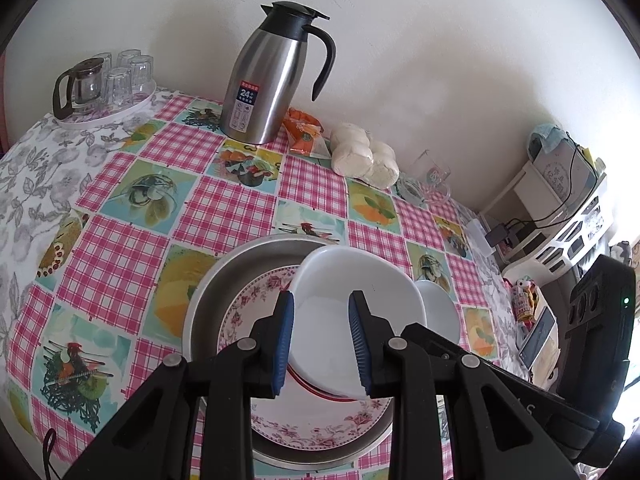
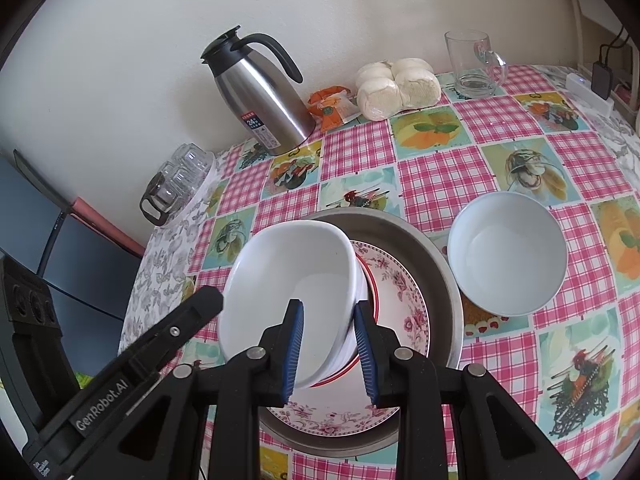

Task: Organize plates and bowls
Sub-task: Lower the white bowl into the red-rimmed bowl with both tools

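A white bowl (image 1: 352,280) (image 2: 296,264) hangs tilted over a red-rimmed plate (image 2: 370,280) that lies on a floral plate (image 1: 248,308) (image 2: 404,292) inside a round metal pan (image 1: 216,280) (image 2: 400,224). My left gripper (image 1: 322,344) is shut on the bowl's left wall. My right gripper (image 2: 330,348) is shut on the opposite wall, one pad inside the bowl and one outside. A second white bowl (image 2: 508,256) (image 1: 440,312) stands upright on the tablecloth just right of the pan.
A steel thermos jug (image 1: 264,80) (image 2: 260,100), an orange packet (image 2: 332,108), bagged white buns (image 2: 396,88) and a glass mug (image 2: 472,64) line the wall side. A tray of glasses with a glass teapot (image 1: 100,84) sits far left. Shelves (image 1: 560,208) stand past the table's right edge.
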Available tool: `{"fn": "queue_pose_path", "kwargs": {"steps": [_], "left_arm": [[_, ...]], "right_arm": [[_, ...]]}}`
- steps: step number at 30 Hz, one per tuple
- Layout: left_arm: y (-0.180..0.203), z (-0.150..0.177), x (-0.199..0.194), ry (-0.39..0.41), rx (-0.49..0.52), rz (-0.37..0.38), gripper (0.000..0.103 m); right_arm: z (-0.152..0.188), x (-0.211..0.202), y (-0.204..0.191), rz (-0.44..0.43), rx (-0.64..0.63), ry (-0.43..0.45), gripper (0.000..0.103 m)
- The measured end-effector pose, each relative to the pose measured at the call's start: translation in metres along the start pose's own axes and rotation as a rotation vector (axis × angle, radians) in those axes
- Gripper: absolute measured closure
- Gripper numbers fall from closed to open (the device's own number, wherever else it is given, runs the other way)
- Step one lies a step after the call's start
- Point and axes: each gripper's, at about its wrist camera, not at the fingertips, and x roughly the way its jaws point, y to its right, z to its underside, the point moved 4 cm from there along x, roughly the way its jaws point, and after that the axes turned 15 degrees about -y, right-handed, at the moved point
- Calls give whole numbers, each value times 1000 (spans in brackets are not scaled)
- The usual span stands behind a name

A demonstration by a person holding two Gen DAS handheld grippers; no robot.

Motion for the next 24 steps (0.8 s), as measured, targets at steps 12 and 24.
{"fn": "queue_pose_path", "kwargs": {"steps": [12, 24], "left_arm": [[-10, -2, 5, -19, -39, -7, 74], [-12, -1, 16, -49, -40, -24, 74]], "right_arm": [[-4, 8, 26, 18, 74, -24, 73], [-3, 1, 21, 15, 58, -6, 73]]}}
